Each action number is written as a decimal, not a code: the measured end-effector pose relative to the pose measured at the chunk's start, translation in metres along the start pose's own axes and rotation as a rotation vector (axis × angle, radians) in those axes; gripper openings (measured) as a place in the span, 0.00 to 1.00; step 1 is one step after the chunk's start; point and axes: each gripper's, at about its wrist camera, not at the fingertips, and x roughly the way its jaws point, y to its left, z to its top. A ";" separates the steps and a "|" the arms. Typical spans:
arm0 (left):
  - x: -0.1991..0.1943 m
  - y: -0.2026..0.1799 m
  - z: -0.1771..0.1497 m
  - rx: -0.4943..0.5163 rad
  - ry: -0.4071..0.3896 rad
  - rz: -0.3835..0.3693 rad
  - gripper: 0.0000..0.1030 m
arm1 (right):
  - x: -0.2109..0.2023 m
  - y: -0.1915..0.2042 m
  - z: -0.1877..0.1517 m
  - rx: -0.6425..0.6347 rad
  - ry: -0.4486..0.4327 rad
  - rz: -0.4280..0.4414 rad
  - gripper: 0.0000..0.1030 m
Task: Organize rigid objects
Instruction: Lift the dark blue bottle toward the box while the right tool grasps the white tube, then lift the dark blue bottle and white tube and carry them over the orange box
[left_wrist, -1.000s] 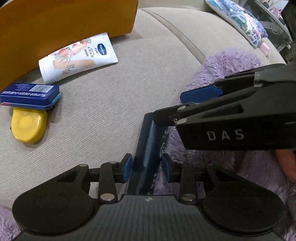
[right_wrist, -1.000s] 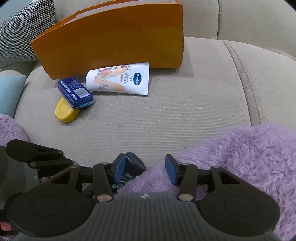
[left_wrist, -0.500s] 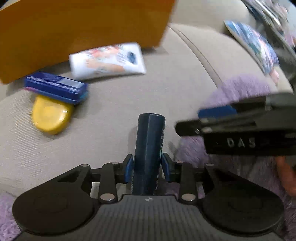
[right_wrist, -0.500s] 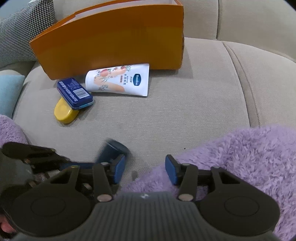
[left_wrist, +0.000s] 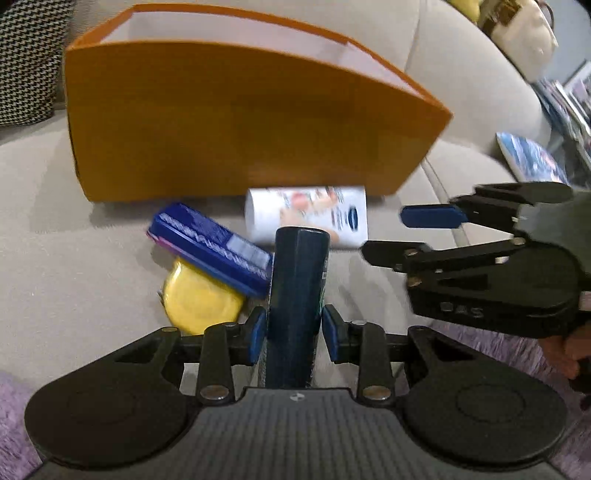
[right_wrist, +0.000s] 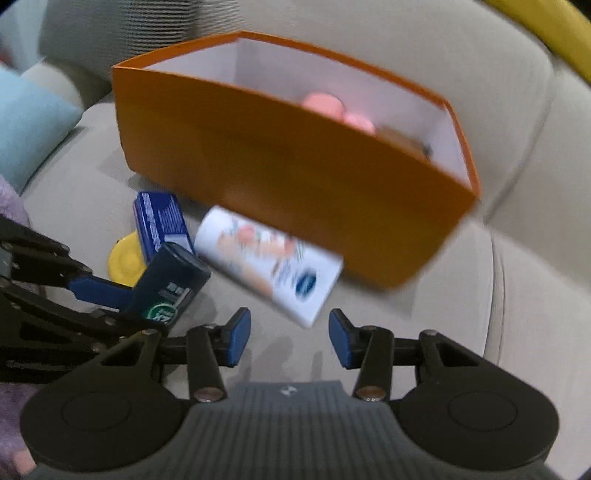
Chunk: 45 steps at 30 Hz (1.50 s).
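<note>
Beige sofa cushion (left_wrist: 74, 258) under both your hand-held grippers, orange box (left_wrist: 240, 122) standing at the back.

Your left hand-held gripper (left_wrist: 294, 334) is clamped on the dark blue bottle (left_wrist: 297, 295), whose long axis runs straight out along the fingers with its flat end aimed toward the box; in the right wrist view its label shows a green patch with white characters too blurred to read. Your right hand-held gripper (right_wrist: 289, 339) is spread wide and holds nothing. Near the box lie a white tube (right_wrist: 269, 264) with a blue oval logo, a blue tin (left_wrist: 210, 247) with illegible white lettering, and a yellow case (left_wrist: 201, 301) partly under the tin. "DAS" is printed on your right gripper's side.
</note>
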 end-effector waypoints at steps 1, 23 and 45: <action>-0.001 0.001 0.003 -0.010 -0.002 -0.001 0.36 | 0.003 0.002 0.004 -0.031 -0.002 0.000 0.47; -0.019 0.030 0.024 -0.099 -0.005 -0.047 0.35 | 0.058 0.026 0.015 -0.371 0.007 0.023 0.50; 0.031 0.003 0.023 -0.106 0.138 -0.087 0.35 | 0.023 -0.035 -0.019 0.298 0.198 0.162 0.29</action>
